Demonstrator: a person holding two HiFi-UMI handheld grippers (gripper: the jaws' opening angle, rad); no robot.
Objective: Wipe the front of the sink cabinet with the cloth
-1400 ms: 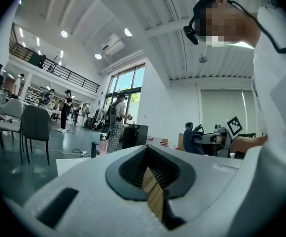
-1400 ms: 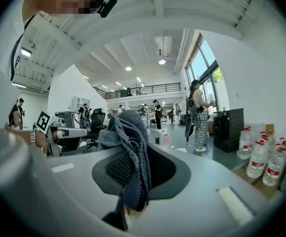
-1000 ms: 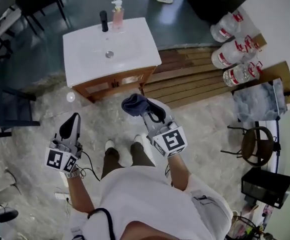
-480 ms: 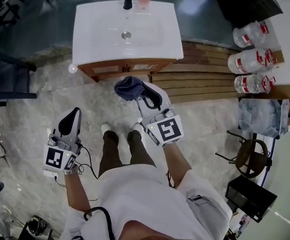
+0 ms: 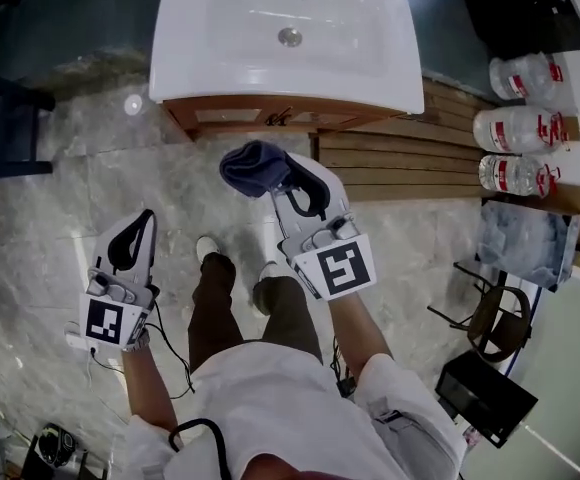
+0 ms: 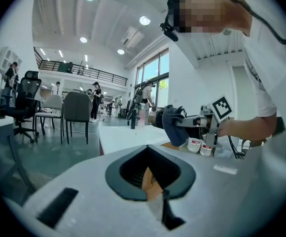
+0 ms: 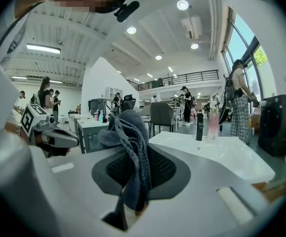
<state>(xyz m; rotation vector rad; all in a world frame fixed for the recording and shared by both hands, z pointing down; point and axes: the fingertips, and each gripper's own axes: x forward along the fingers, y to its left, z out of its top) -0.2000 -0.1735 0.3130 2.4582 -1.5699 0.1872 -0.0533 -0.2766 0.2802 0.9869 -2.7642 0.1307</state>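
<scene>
Clamping cloth (image 5: pixel 251 164), right gripper (image 5: pixel 276 176); left gripper (image 5: pixel 141 222) closed.

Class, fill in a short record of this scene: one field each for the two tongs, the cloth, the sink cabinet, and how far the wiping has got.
left tongs: shut, empty, held low at the person's left side
right tongs: shut on the cloth, pointing toward the cabinet
cloth: dark blue, bunched, sticking out past the tips
sink cabinet: wooden front under a white basin
wiping: not yet begun; in the head view the cloth is short of the cabinet front, with no contact
</scene>
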